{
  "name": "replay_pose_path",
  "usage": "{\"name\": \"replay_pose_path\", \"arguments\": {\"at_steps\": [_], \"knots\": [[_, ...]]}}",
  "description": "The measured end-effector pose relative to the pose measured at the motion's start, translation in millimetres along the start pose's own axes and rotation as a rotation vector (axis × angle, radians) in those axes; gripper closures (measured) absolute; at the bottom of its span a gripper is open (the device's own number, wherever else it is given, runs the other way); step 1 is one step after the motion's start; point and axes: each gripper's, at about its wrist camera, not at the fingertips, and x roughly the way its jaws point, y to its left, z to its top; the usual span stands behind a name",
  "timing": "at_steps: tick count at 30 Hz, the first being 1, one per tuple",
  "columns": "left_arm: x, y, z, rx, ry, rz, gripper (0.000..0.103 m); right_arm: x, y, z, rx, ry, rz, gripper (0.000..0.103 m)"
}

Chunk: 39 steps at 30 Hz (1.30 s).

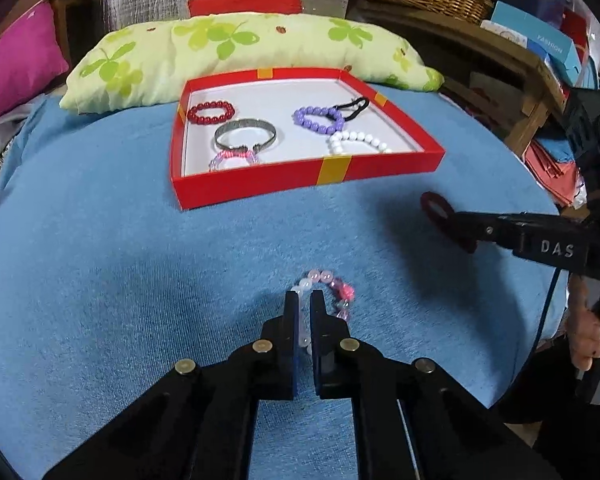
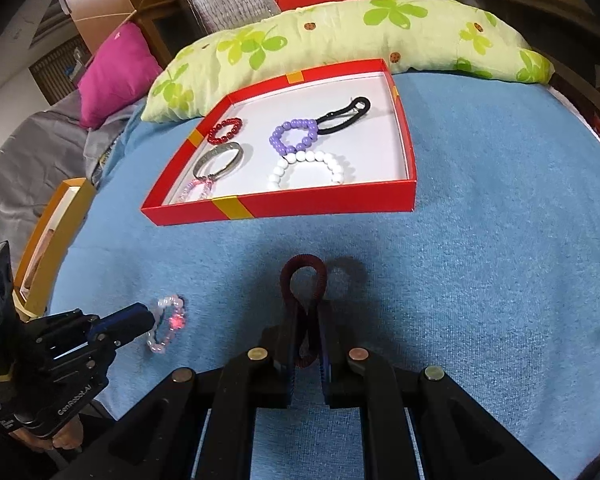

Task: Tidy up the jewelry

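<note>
A blue blanket [image 1: 100, 260] is covering the whole work surface beneath both tongs. Beyond them, at the blanket's far edge, a long pale green pillow with a clover print [image 1: 240, 48] is lying crosswise, with a red cushion [image 1: 246, 0] behind it and a magenta cushion [image 1: 20, 64] off to the left. Between the pillow and the tongs, a shallow red box [image 1: 260, 186] with a white floor is sitting open, holding six pieces: a silver bangle [image 1: 245, 135], a white bead bracelet [image 1: 356, 142], a purple bead bracelet [image 1: 319, 119], a red bead bracelet [image 1: 211, 112], a pale pink bracelet [image 1: 233, 160] against the near wall, and a black hair tie [image 1: 354, 106] toward the far right corner. The left gripper [image 1: 305, 300] is pointing down at the blanket with its jaws pressing together on the rim of a pink and white bead bracelet [image 1: 338, 292], which is lying just short of the box. To its right, the right gripper [image 2: 306, 312] is pinching a dark red hair tie [image 2: 303, 276], whose loop is sticking out past the fingertips above the blanket.
</note>
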Motion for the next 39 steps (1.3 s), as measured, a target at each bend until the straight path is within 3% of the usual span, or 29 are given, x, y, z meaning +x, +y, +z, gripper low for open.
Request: {"name": "replay_pose_path", "arguments": {"at_steps": [4,8,10,14,19,22,23,24,27,32,34,39], "knots": [[-9,1,4,0.004,-0.033,-0.02,0.098,0,2,1,-0.008,-0.002,0.008,0.093],[-5,6,2,-0.009,0.001,-0.02,0.098,1,0,0,-0.004,0.003,0.0,0.093],[-1,8,0,-0.013,0.033,-0.03,0.092,1,-2,0,0.003,0.006,-0.002,0.093],[1,7,-8,-0.005,0.047,-0.022,0.054,2,-3,0,0.005,0.011,-0.005,0.093],[4,-1,-13,0.005,0.055,-0.061,0.053,3,1,-1,-0.005,0.013,-0.007,0.093],[15,-8,-15,0.023,0.073,-0.042,0.053,6,0,-2,-0.004,0.019,-0.015,0.093],[15,-10,-15,0.034,0.057,-0.03,0.056,7,0,-2,-0.002,0.022,-0.017,0.093],[15,-12,-14,0.042,0.048,-0.029,0.069,7,0,-3,-0.002,0.024,-0.02,0.093],[17,-6,-12,0.011,0.048,-0.035,0.088,8,-2,-3,0.002,0.028,-0.024,0.093],[14,-3,-9,-0.009,0.035,-0.029,0.089,4,-2,-3,0.001,0.014,-0.015,0.093],[11,-2,-7,-0.016,0.023,-0.03,0.099,2,-1,-2,0.002,0.006,-0.009,0.093],[3,2,-1,-0.028,-0.002,-0.038,0.099,-3,4,-1,-0.014,-0.014,0.012,0.093]]}}
